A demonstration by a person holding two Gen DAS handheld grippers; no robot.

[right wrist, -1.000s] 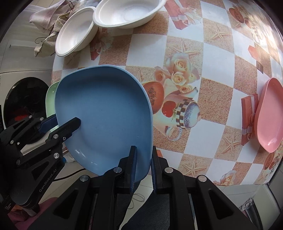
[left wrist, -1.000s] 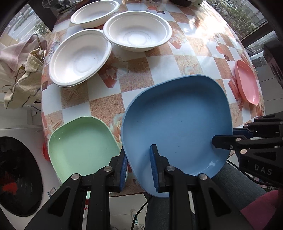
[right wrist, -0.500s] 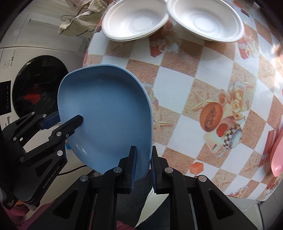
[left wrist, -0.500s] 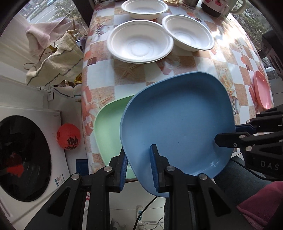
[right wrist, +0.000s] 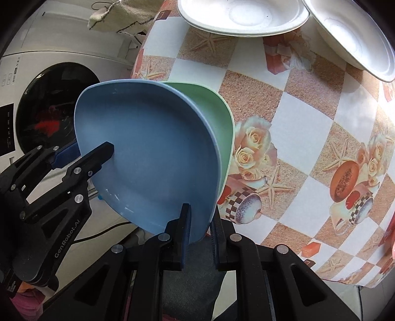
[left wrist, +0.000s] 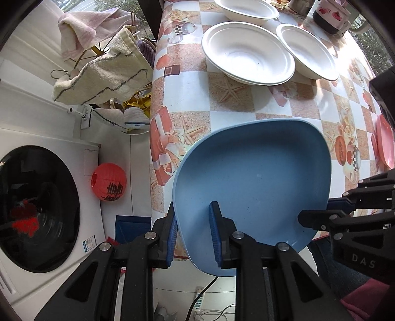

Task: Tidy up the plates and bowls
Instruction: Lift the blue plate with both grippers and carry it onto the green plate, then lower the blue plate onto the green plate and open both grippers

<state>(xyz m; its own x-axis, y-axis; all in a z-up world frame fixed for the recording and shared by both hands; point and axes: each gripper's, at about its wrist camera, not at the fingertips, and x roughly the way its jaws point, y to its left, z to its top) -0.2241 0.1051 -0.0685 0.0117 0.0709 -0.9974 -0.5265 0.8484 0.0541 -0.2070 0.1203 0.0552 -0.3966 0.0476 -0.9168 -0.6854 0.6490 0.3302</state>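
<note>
Both grippers are shut on the rim of a blue plate (left wrist: 251, 177). My left gripper (left wrist: 192, 232) pinches its near edge; my right gripper (right wrist: 200, 227) pinches another edge and shows at the right of the left wrist view (left wrist: 321, 217). In the right wrist view the blue plate (right wrist: 145, 160) sits over a green plate (right wrist: 219, 118) at the table's corner, which the left wrist view hides. White bowls (left wrist: 246, 51) stand further back. A pink plate (left wrist: 385, 140) lies at the right edge.
The patterned table (left wrist: 229, 103) ends just left of the plates. Beyond the edge stand a washing machine (left wrist: 37, 210), a red lantern (left wrist: 108, 182) and towels on a rack (left wrist: 103, 71). A dark jar (left wrist: 330, 14) stands at the back.
Both grippers have carried the blue plate leftward to the table's corner. It now covers the green plate, which showed beside it earlier. Both grips are unchanged.
</note>
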